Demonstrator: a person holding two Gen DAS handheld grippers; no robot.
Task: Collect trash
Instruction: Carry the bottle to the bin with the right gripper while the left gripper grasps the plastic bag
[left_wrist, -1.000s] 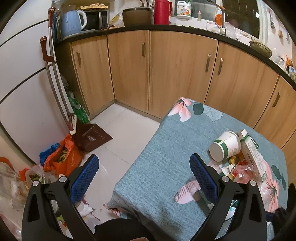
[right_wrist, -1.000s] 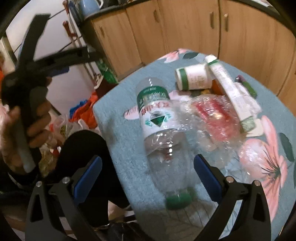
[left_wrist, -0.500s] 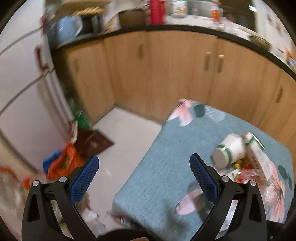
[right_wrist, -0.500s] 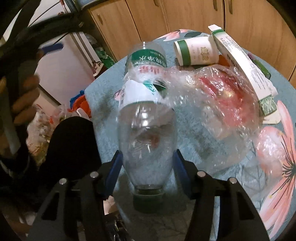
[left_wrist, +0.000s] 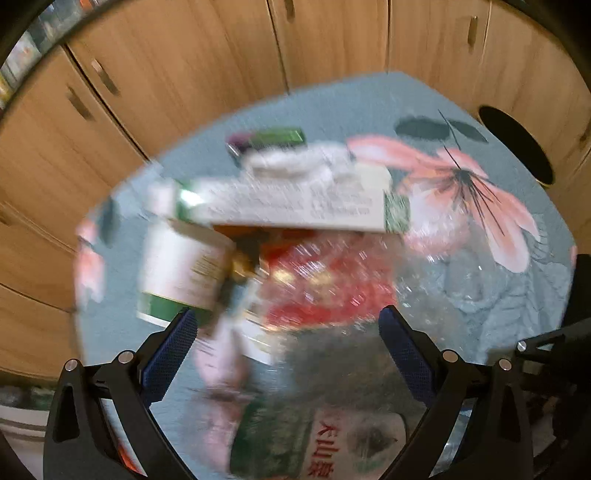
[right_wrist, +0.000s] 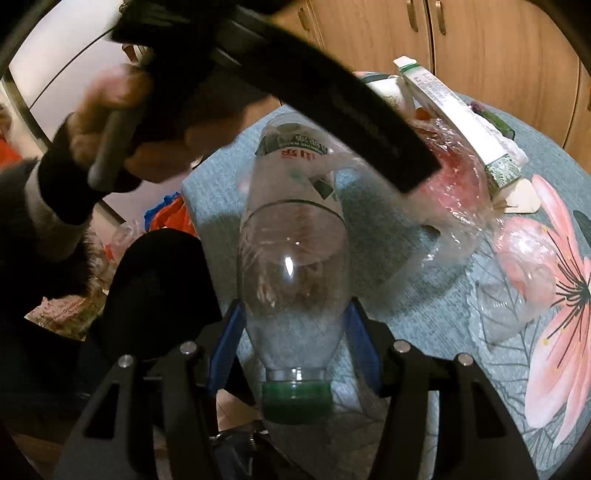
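At the table's near edge, our right gripper clamps the plastic bottle by its shoulder.
Slick plastic may slip; left gripper, open over the trash pile, could knock it.

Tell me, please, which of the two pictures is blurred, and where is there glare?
Left wrist view: strong motion blur over the paper cup, the long carton and the red plastic wrap; only the left tool is sharp. Right wrist view: mostly sharp, small glare spots on the clear bottle; the other tool crossing the top is smeared.
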